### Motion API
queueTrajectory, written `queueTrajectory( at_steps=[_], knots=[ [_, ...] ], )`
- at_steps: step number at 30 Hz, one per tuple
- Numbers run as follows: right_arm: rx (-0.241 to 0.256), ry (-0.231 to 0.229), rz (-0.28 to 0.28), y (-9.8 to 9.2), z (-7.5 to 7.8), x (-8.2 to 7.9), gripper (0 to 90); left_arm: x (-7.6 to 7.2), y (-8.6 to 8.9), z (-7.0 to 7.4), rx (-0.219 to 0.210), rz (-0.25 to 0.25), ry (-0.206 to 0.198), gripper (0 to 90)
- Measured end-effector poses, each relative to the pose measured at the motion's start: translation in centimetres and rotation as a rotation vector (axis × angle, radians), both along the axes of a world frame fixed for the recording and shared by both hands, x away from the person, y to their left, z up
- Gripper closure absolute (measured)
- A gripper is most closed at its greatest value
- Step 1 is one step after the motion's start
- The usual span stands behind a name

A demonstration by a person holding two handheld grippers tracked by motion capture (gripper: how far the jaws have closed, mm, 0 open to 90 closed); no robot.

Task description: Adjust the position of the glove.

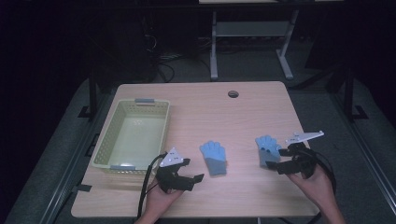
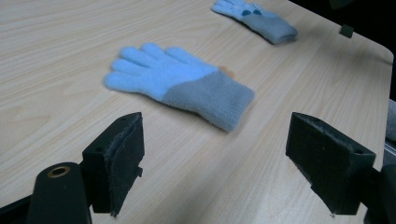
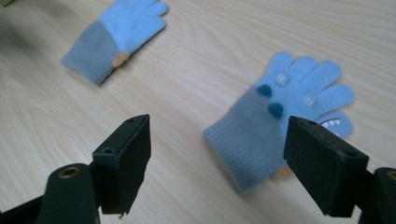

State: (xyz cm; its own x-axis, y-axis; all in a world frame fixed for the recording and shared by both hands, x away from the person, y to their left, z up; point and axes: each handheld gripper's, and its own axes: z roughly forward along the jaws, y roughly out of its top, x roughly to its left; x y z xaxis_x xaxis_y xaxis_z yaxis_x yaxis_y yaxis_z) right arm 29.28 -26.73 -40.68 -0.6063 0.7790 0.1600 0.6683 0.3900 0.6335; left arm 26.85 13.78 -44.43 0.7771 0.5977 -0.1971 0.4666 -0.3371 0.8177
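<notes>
Lighting: high view dim, room beyond the table (image 1: 205,107) near black; tabletop lit evenly from above, no glare. Shadows: soft and faint beside the basket (image 1: 133,133). Focus: high view soft and slightly grainy. Left gripper view: near glove (image 2: 180,84) fairly sharp, far glove (image 2: 257,18) blurred. Right gripper view: both gloves soft, the farther glove (image 3: 114,35) more so.

— Where do the hands sit?

— Both come in from the near edge. The left hand (image 1: 156,200) holds the left gripper (image 1: 194,171) low, pointed to the right, its grey plate on top.

— Its jaws?

— Spread wide apart, nothing between them.

— And the other side?

— The right hand (image 1: 316,184) carries the right gripper (image 1: 273,163), aimed leftward. Its jaws also stand wide open, gripping nothing.
</notes>
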Motion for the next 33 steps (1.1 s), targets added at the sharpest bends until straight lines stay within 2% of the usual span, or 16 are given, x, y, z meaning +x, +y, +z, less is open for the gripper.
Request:
queueTrajectory(
  at_steps=[5, 7, 14, 16, 22, 29, 33],
  knots=[
    [-0.005, 0.027, 0.023, 0.6, 0.7, 1.2, 23.6, 0.2, 0.2, 0.2, 0.007, -0.006, -0.020, 19.3],
    [-0.001, 0.030, 0.047, 1.0, 1.0, 1.7, 24.5, 0.3, 0.2, 0.0, 0.005, -0.001, -0.008, 19.5],
    [-0.046, 0.044, 0.063, 2.0, 1.5, 3.6, 26.5, 0.2, 0.1, 0.1, -0.009, 0.001, -0.013, 19.4],
    [-0.054, 0.045, 0.059, 2.0, 1.4, 4.1, 26.9, 0.3, 0.2, 0.1, -0.008, 0.000, -0.008, 19.4],
    [-0.069, 0.086, 0.037, 1.8, 0.4, 5.4, 28.1, 0.2, 0.3, 0.2, -0.013, 0.000, -0.014, 19.4],
    [-0.102, 0.110, 0.005, 1.2, -0.5, 6.5, 35.1, 0.2, -0.1, 0.0, -0.010, -0.012, -0.003, 19.4],
    [-0.137, 0.126, -0.013, 1.4, -1.0, 6.8, 39.3, 0.2, 0.0, 0.1, -0.013, -0.012, -0.004, 19.4]
  ],
)
